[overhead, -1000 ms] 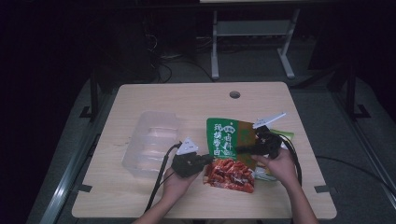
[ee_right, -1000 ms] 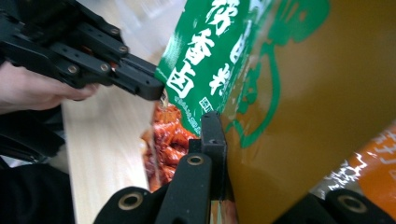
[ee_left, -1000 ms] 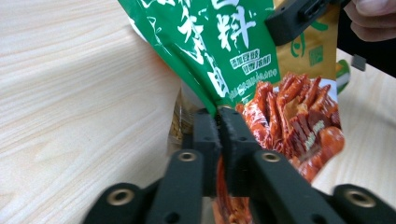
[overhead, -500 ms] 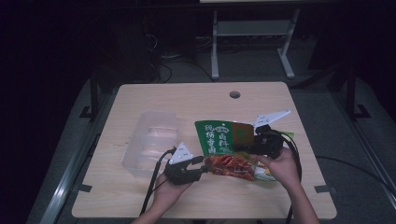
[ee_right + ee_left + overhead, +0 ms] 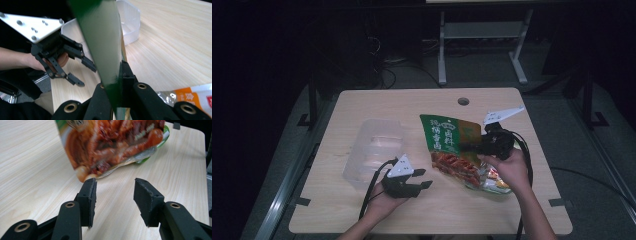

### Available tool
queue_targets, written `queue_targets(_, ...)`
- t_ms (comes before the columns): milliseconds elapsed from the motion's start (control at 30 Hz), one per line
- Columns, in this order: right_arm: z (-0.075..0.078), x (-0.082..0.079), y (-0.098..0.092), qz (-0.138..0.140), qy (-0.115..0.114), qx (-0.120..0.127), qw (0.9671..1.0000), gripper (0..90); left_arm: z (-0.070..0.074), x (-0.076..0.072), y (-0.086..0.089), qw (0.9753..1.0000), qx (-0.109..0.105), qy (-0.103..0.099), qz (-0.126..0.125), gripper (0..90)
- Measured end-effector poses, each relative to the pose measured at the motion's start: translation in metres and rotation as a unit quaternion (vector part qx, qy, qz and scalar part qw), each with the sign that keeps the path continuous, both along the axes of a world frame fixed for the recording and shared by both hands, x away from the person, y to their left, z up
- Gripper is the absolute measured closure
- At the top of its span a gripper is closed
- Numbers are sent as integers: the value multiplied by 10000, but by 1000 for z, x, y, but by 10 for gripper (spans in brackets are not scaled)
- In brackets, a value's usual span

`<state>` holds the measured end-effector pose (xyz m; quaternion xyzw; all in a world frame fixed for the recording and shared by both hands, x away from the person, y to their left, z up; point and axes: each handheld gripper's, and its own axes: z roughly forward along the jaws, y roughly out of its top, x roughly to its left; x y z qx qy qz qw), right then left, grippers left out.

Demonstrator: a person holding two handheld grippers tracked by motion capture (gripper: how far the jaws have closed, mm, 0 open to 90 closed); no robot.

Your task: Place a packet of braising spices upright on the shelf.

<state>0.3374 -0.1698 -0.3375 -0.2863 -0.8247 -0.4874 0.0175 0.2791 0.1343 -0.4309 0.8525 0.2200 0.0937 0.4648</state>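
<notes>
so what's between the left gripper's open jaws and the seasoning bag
Bare wooden table: in the left gripper view, the left gripper faces the seasoning bag across a short empty stretch.

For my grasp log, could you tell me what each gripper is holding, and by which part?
The right gripper is shut on the green snack bag, pinching its right-hand edge. The left gripper is open and holds nothing.

High view looks forward and down over the whole table. Both gripper views sit close, near tabletop level, sharing the snack bag.
</notes>
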Motion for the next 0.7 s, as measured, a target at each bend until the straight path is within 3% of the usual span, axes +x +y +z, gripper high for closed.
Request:
queue_targets(500, 19, 21, 2, -193, -92, -17, 9998, 900, -1, 11, -10, 9996, 28, 23, -296, 504)
queue_targets(700, 21, 29, 5, -210, -87, 16, 9997, 900, 2, 5, -13, 9992, 14, 25, -393, 481)
